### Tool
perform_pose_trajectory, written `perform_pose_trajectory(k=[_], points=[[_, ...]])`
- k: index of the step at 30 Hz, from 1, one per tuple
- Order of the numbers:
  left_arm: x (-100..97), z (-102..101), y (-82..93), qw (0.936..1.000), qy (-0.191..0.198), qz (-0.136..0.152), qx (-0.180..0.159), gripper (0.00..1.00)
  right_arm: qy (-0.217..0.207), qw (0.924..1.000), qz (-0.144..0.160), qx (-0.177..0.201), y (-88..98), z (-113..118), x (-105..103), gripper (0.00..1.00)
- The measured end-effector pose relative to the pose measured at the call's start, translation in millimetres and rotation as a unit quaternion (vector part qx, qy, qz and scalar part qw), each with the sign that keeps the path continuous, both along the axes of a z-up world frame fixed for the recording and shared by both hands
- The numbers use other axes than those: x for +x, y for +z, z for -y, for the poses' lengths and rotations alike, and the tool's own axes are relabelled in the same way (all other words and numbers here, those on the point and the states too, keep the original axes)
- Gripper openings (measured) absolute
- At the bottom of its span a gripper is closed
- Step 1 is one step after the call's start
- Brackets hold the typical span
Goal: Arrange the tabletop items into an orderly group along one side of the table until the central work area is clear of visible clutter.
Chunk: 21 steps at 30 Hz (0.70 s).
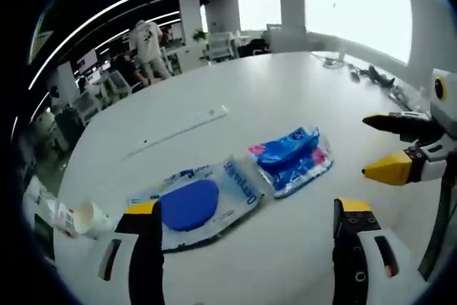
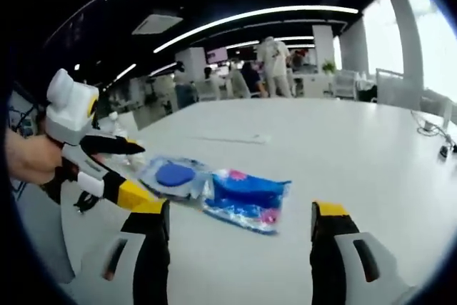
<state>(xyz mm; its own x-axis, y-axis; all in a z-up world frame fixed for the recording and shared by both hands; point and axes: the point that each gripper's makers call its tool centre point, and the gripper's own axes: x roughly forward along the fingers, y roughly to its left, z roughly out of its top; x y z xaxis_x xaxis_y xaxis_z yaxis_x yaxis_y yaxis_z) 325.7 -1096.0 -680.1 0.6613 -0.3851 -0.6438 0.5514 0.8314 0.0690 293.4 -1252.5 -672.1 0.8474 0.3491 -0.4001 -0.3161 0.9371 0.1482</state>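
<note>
A flat wet-wipes pack (image 1: pixel 196 201) with a round blue lid lies on the white table (image 1: pixel 235 91), just ahead of my left gripper's (image 1: pixel 248 207) left jaw. To its right lies a crinkled blue and pink packet (image 1: pixel 293 158). The left gripper is open and holds nothing. My right gripper (image 1: pixel 365 146) comes in from the right, jaws apart, a short way from the blue packet. In the right gripper view the right gripper (image 2: pixel 239 212) stands open before the blue and pink packet (image 2: pixel 246 198) and the wipes pack (image 2: pixel 175 175), with the left gripper (image 2: pixel 139 176) at left in a hand (image 2: pixel 28 155).
A white paper cup (image 1: pixel 89 216) lies on its side by the table's left edge. A long white strip (image 1: pixel 178 130) lies further out on the table. Cables (image 1: pixel 368 73) sit at the far right edge. Beyond the table are office desks, chairs and people.
</note>
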Motion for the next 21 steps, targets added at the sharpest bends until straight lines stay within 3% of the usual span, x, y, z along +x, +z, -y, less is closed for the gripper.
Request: perform_pose_trajectory(k=[3,13,21], points=[[-9.1,-17,6.2,1.0,0.003,0.001,0.002,0.99,0.009,0.9999,0.002,-0.013,2.7,-12,-7,0.78],[-30.9,-77,29.6,0.9997,0.016,0.015,0.012,0.98,0.015,0.9998,0.008,-0.005,17.3,-56,-24,0.78],[-45.6,-130,38.2,0.9993,0.03,0.02,0.014,0.98,0.013,0.9999,0.007,-0.001,23.6,-83,-37,0.78]])
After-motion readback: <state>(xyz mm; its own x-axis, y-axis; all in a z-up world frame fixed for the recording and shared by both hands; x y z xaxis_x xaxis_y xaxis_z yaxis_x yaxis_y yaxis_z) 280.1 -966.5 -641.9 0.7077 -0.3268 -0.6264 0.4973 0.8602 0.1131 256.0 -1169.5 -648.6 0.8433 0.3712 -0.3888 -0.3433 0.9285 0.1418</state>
